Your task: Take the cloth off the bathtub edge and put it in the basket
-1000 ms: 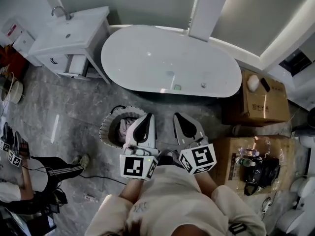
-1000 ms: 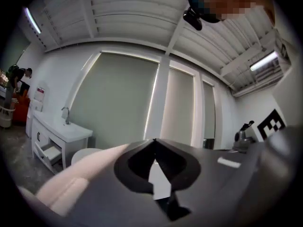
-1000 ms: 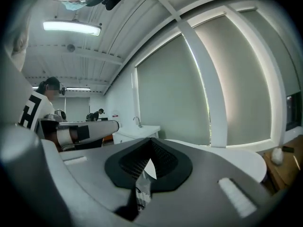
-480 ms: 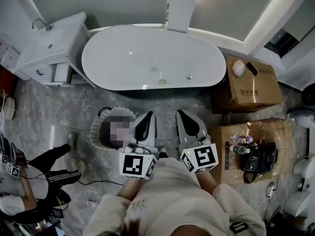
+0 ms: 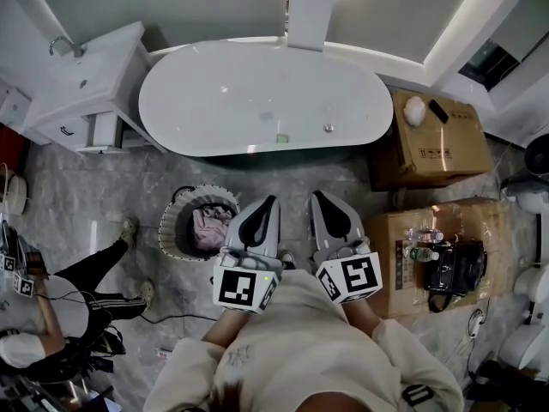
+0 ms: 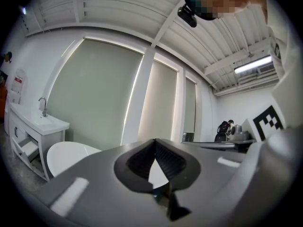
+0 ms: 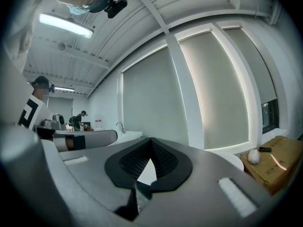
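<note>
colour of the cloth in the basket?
Pale pink. The cloth lies inside the basket; the head view shows it best.

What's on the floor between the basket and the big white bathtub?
Nothing. The head view shows only bare grey floor between the basket and the bathtub, darkened by the tub's shadow.

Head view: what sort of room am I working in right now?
A bathroom, probably a staged one: a white freestanding bathtub by the wall, a sink cabinet with a tap beside it, and a basket on the stone-look floor. The cardboard box by the bathtub hints at a mock-up.
</note>
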`<state>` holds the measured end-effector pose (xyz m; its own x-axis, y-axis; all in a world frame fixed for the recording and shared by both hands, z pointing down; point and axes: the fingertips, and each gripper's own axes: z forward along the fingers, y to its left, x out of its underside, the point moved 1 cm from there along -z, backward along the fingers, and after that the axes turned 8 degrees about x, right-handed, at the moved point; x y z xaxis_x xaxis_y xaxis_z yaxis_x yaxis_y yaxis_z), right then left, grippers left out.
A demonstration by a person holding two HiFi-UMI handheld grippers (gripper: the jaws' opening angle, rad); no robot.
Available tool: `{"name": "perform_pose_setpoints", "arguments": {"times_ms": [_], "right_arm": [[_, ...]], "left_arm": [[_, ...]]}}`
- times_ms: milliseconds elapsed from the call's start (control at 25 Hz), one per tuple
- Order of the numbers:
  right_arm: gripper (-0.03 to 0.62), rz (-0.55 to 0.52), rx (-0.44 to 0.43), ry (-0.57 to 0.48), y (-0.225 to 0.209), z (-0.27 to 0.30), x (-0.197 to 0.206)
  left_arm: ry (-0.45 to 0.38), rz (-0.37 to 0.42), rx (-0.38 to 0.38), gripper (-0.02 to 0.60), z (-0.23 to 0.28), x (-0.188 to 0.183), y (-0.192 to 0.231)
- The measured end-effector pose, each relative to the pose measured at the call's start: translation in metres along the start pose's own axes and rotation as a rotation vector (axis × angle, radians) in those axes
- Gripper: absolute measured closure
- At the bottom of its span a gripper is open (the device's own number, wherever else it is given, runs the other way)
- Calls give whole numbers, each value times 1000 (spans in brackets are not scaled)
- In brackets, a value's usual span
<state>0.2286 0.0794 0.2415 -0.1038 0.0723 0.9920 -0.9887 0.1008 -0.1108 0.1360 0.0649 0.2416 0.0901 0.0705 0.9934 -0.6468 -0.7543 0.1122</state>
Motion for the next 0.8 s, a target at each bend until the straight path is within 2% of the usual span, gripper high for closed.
{"name": "perform_pose_setpoints", "arguments": {"times_ms": [800], "right_arm": [[595,15,52,26,-10,-15,18]], "left_arm": [[11,-1,33,580,-1,7,-6]]}}
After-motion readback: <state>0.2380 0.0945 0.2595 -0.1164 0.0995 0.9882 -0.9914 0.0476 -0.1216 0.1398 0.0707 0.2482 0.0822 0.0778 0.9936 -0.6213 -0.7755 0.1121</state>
